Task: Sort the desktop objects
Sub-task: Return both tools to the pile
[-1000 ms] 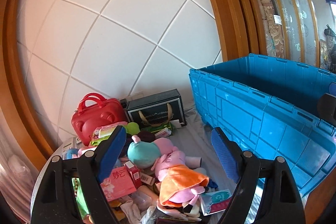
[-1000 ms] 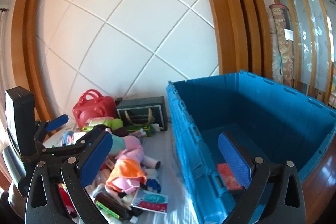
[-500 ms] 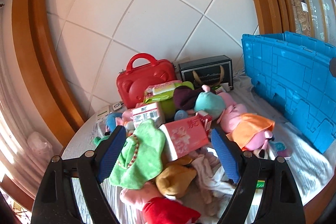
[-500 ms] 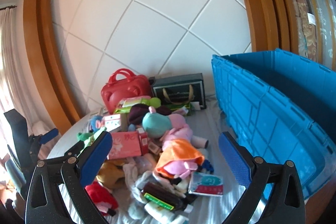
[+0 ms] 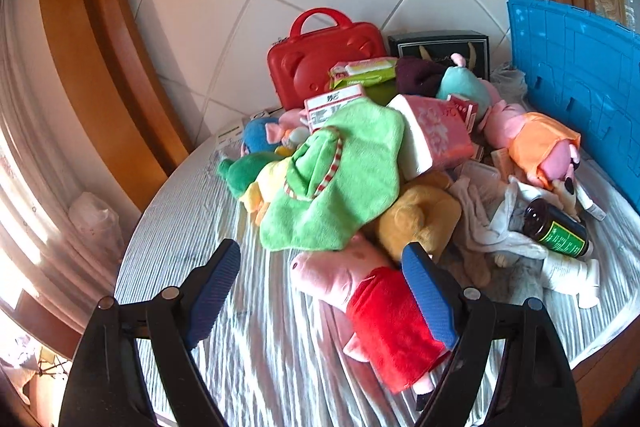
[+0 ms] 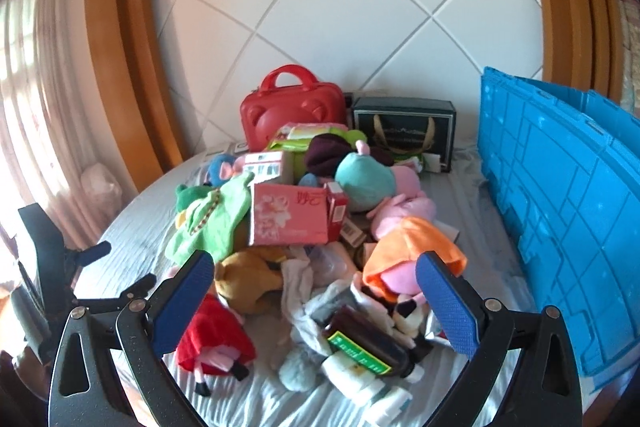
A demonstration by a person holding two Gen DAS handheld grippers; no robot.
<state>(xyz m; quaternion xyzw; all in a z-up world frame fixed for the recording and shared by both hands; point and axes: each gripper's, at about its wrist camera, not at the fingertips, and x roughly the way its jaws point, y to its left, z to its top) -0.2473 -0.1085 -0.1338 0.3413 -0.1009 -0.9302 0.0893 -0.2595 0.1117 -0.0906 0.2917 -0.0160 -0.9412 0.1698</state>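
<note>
Where toys pile, two pig plushes (image 5: 376, 303), one crate (image 6: 560, 211)

Left gripper (image 5: 320, 281): black plastic frame, two fingers with ribbed blue pads (image 5: 430, 299), silver screws at pivots. Right gripper (image 6: 314, 303): same build, triangular cutouts in frame; pad texture looks dimpled, blur-limited.

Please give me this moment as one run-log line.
left gripper: open, empty, over pig plush in red dress | right gripper: open, empty, over dark bottle | blue crate: right of pile
</note>
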